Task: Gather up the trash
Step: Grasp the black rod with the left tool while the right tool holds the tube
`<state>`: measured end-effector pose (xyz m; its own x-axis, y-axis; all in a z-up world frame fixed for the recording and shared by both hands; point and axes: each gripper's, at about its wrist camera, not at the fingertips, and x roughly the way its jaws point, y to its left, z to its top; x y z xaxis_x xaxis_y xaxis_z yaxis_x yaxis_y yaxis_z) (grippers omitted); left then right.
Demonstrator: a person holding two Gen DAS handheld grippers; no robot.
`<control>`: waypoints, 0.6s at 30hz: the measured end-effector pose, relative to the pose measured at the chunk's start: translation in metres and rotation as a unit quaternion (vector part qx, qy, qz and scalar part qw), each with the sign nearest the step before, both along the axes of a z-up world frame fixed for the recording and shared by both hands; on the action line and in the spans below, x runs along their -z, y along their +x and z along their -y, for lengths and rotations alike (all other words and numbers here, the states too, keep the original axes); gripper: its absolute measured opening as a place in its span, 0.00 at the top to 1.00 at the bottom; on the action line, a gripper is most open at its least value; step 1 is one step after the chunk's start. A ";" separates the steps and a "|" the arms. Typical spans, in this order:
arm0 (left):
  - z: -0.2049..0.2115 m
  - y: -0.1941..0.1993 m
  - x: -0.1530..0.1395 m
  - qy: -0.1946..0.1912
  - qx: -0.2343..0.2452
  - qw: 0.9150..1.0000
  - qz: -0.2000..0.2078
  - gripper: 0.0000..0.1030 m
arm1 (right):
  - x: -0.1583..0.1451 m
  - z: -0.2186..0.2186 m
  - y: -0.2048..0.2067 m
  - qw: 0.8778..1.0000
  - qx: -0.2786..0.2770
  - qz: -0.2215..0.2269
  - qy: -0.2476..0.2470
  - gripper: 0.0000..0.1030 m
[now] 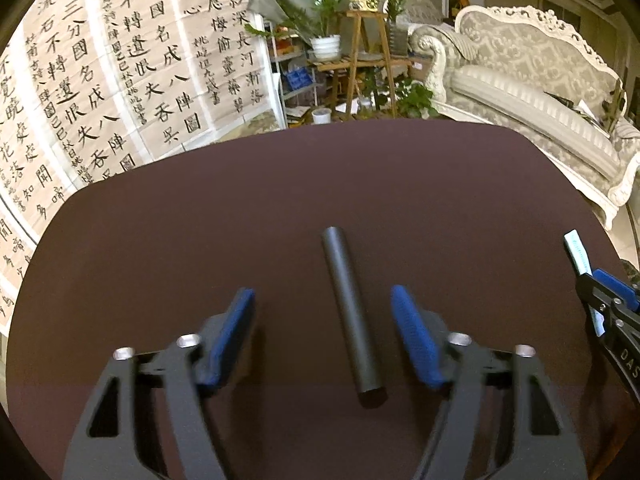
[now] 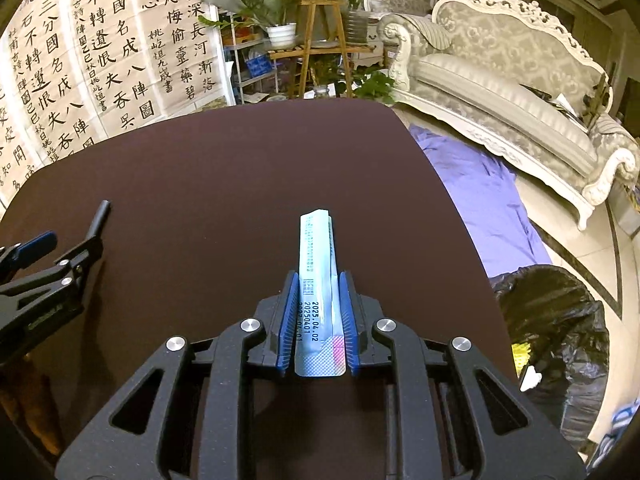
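Holding: right gripper, fingers pressed on a pale blue sachet at frame centre, above the tabletop.
Left gripper: fingers wide, apart from black tube lying between them, centre frame.
Trash bag: black, right edge, beside tabletop.

My right tongs hold a packet printed "2025.04.02" and "20250401"; wall scrolls carry Chinese calligraphy.
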<state>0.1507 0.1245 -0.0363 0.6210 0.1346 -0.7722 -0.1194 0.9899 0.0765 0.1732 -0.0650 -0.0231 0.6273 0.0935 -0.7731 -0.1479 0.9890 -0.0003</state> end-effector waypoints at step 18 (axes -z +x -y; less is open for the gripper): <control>0.020 -0.015 -0.001 -0.005 0.048 0.999 0.006 0.87 | -0.001 -0.004 -0.006 1.000 -0.004 0.001 -0.009 0.81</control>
